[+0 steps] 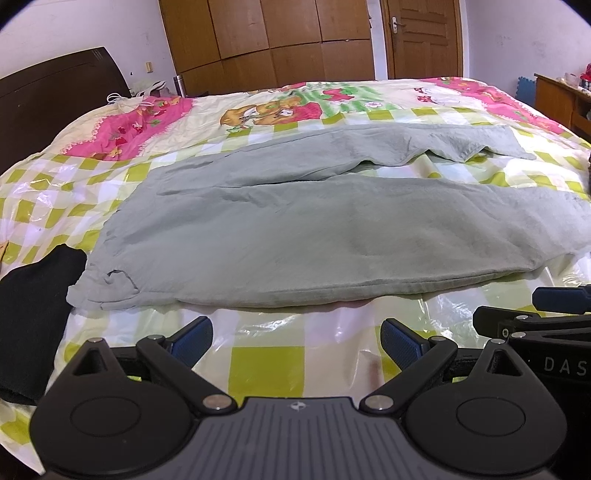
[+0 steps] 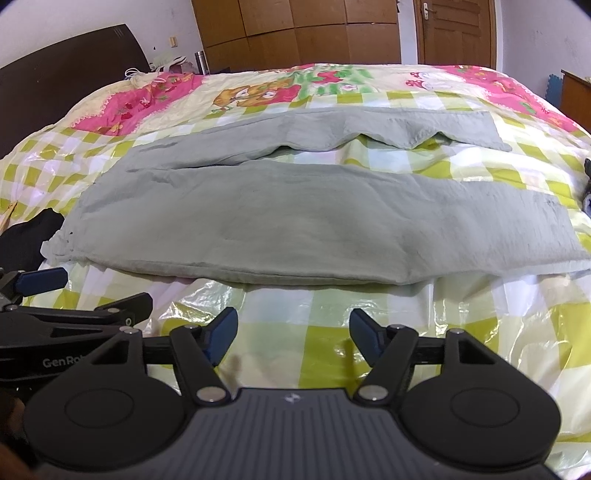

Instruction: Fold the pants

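- The grey-green pants point(image 1: 332, 229) lie flat across the bed point(image 1: 266, 369), lengthwise from side to side, with the 2 legs running toward the right.
- The waist end sits at the left, slightly bunched at its near corner; just beside that corner lies a black garment point(image 1: 33, 317), touching or almost touching the pants.
- The near leg's long edge faces both grippers and is fairly straight, raised a little off the plastic-covered checked sheet point(image 2: 332, 306).
- The far leg spreads away from the near leg, leaving a wedge of sheet between them; its near edge is lifted and wavy in the right wrist view.
- The left gripper point(image 1: 297, 341) is held in front of the pants' near edge, nearer the waist half, jaws spread wide and holding nothing.
- The right gripper point(image 2: 293, 334) is held just beside the left one, also in front of the near edge, jaws wide apart and empty.
- A strip of bare sheet separates both sets of fingertips from the pants.
- Beyond the pants the cartoon-print quilt point(image 2: 258, 92) is bare as far as the wardrobe point(image 2: 295, 33).
- A dark headboard point(image 1: 55, 99) bounds the bed beyond the waist end.
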